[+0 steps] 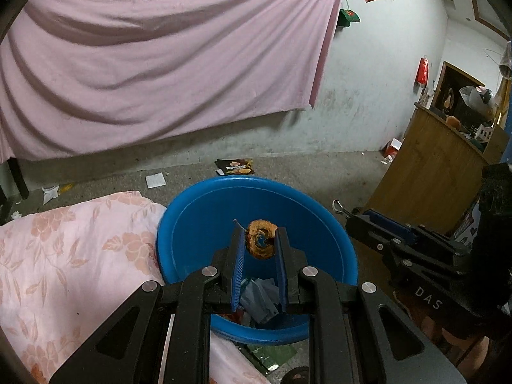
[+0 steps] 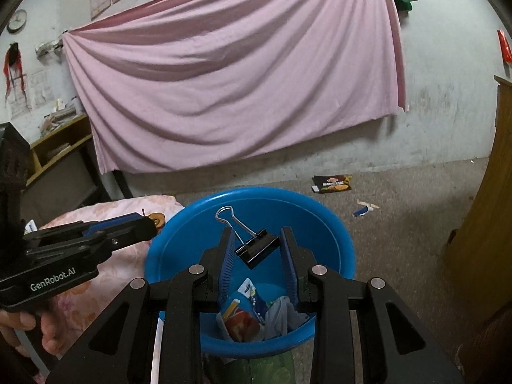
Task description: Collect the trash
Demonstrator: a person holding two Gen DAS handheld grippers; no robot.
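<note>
Both jaws loaded, over blue basin point(image 1: 320, 224).
Left gripper point(image 1: 260, 240) clamps my brown round scrap point(image 1: 260, 238); right gripper point(image 2: 256, 246) clamps binder clip point(image 2: 257, 248), frame centre.

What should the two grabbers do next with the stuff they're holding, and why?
Probably open and drop both. The left gripper pinches a brown round scrap and the right gripper a black binder clip, each hanging over the blue basin, where wrappers already lie.

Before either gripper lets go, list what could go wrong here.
1. The left gripper holds its round brown scrap near the blue basin's middle, so a miss seems unlikely; it may bounce.
2. The right gripper pinches the black binder clip askew; it could twist free early.
3. The basin stands beside floral bedding; a nudge might tip it.
</note>
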